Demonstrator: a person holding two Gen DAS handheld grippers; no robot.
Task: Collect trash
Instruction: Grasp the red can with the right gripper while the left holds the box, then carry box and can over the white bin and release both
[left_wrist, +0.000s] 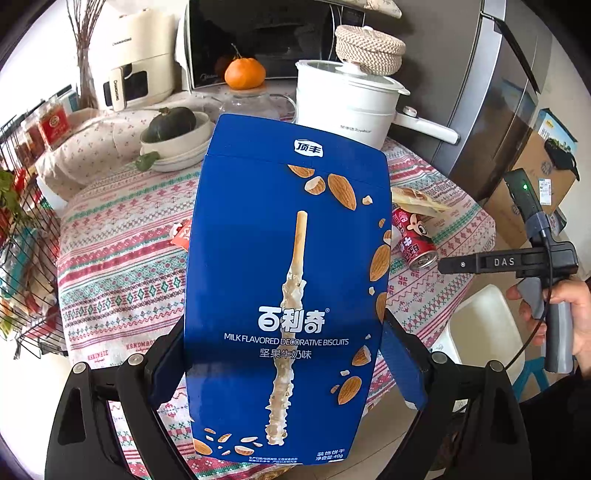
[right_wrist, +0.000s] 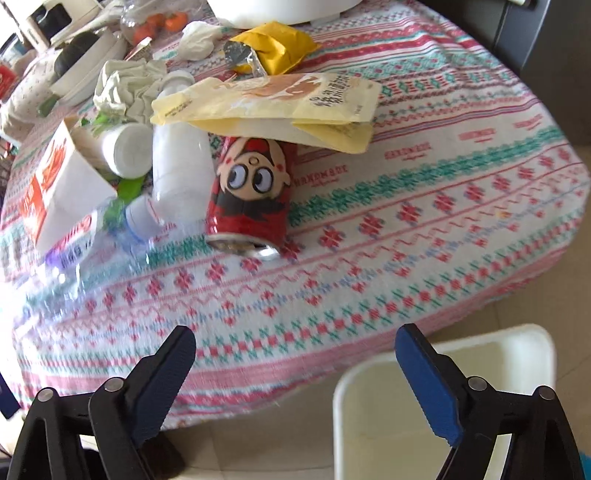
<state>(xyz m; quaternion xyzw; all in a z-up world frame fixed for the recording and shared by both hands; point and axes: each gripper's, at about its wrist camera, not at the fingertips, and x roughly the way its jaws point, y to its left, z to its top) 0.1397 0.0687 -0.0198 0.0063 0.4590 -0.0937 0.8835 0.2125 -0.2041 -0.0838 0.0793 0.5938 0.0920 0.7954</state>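
Observation:
My left gripper (left_wrist: 284, 354) is shut on a blue biscuit box (left_wrist: 288, 280) and holds it upright above the table, filling the left wrist view. My right gripper (right_wrist: 295, 354) is open and empty, at the table's near edge beside a white bin (right_wrist: 443, 406); it also shows in the left wrist view (left_wrist: 454, 264). On the patterned tablecloth (right_wrist: 443, 206) lie a red cartoon can (right_wrist: 251, 195), a cream snack pouch (right_wrist: 273, 103), a yellow wrapper (right_wrist: 277, 48), white plastic bottles (right_wrist: 181, 173), a red-and-white carton (right_wrist: 55, 184) and crumpled tissue (right_wrist: 125, 88).
At the table's back stand a white electric pot (left_wrist: 343, 99), a microwave (left_wrist: 258, 40), an orange (left_wrist: 245, 73) on a glass jar and a bowl with a squash (left_wrist: 173, 129). A wire rack (left_wrist: 26, 240) is at left. A fridge (left_wrist: 480, 92) and cardboard boxes (left_wrist: 532, 177) stand at right.

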